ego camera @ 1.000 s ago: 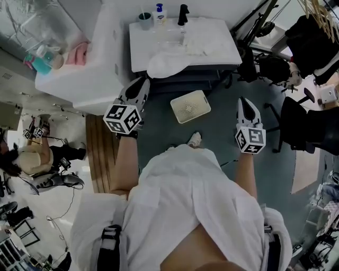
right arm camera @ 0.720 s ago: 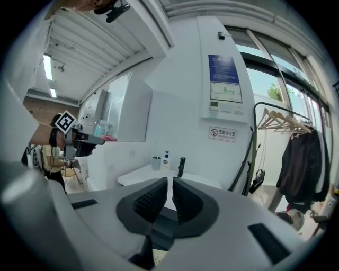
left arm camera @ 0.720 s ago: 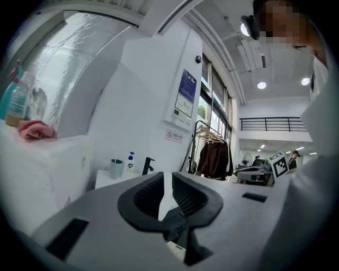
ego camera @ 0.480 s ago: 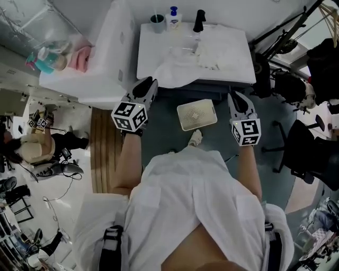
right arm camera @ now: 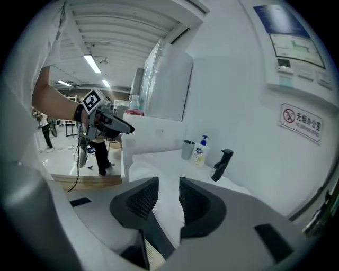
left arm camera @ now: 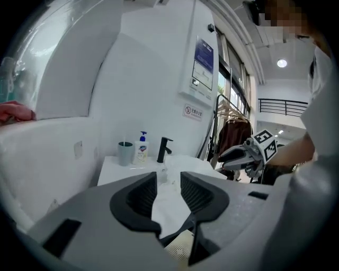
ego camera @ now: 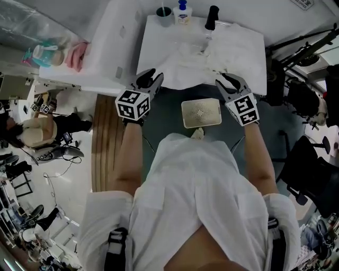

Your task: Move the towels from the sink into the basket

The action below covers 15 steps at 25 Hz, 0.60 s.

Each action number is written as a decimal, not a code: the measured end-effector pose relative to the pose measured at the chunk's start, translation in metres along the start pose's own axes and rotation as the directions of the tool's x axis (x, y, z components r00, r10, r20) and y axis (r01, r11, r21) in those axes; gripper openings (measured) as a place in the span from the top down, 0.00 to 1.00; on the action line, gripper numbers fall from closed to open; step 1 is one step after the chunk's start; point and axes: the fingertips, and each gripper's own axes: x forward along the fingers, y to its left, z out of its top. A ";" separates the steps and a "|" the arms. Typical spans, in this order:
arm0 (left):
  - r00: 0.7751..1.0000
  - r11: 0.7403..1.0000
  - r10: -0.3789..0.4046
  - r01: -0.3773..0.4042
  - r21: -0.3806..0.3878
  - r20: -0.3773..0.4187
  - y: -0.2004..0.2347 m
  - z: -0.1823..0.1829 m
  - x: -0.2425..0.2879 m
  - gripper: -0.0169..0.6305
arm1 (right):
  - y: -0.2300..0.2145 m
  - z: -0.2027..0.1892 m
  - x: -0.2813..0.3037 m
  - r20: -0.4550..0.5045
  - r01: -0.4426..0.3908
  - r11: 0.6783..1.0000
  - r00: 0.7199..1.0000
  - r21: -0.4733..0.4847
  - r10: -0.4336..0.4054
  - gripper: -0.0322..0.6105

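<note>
White towels lie heaped in the white sink, one hanging over its front edge. A cream perforated basket stands on the floor below that edge. My left gripper hovers at the front left of the sink and my right gripper at the front right, both short of the towels. Both sets of jaws have just been opening and hold nothing. In the left gripper view the gripper frames the towel; in the right gripper view the gripper points over the towel.
A black faucet, a soap bottle and a grey cup stand at the sink's back. A white cabinet with a pink cloth is to the left. Dark stands and chairs crowd the right.
Both grippers have moved forward to the sink's front edge, the right one swinging in from the right. Their jaws, shut before, now stand apart.
</note>
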 end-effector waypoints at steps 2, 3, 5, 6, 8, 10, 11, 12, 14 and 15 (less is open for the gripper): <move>0.999 1.000 0.005 -0.004 0.009 -0.037 0.005 -0.003 0.010 0.74 | -0.003 -0.003 0.020 -0.026 -0.059 0.998 0.998 -0.030 0.058 0.73; 0.998 1.000 0.004 -0.003 0.015 -0.058 0.009 -0.005 0.016 0.73 | -0.004 -0.005 0.030 -0.045 -0.086 0.995 0.995 -0.041 0.084 0.72; 0.995 1.000 -0.003 0.006 0.030 -0.100 0.016 -0.010 0.027 0.71 | -0.006 -0.012 0.050 -0.090 -0.132 0.990 0.988 -0.054 0.127 0.70; 0.992 0.999 -0.005 0.010 0.037 -0.124 0.021 -0.014 0.032 0.70 | -0.007 -0.015 0.060 -0.111 -0.152 0.987 0.983 -0.060 0.145 0.70; 0.984 0.999 -0.008 0.017 0.049 -0.180 0.030 -0.025 0.042 0.68 | -0.008 -0.021 0.079 -0.153 -0.190 0.979 0.972 -0.073 0.178 0.70; 0.969 0.997 -0.015 0.031 0.064 -0.247 0.038 -0.038 0.052 0.66 | -0.008 -0.028 0.098 -0.194 -0.227 0.970 0.959 -0.086 0.207 0.70; 0.959 0.997 -0.019 0.041 0.072 -0.282 0.042 -0.045 0.058 0.65 | -0.010 -0.031 0.106 -0.215 -0.242 0.966 0.952 -0.094 0.218 0.70; 0.948 0.996 -0.023 0.051 0.079 -0.319 0.045 -0.052 0.064 0.64 | -0.011 -0.035 0.115 -0.238 -0.257 0.961 0.944 -0.101 0.227 0.70; 0.923 0.994 -0.032 0.071 0.089 -0.383 0.050 -0.066 0.073 0.63 | -0.013 -0.044 0.131 -0.287 -0.285 0.952 0.927 -0.114 0.243 0.70; 0.913 0.992 -0.033 0.078 0.095 -0.408 0.053 -0.071 0.078 0.63 | -0.014 -0.048 0.140 -0.310 -0.299 0.947 0.917 -0.119 0.251 0.70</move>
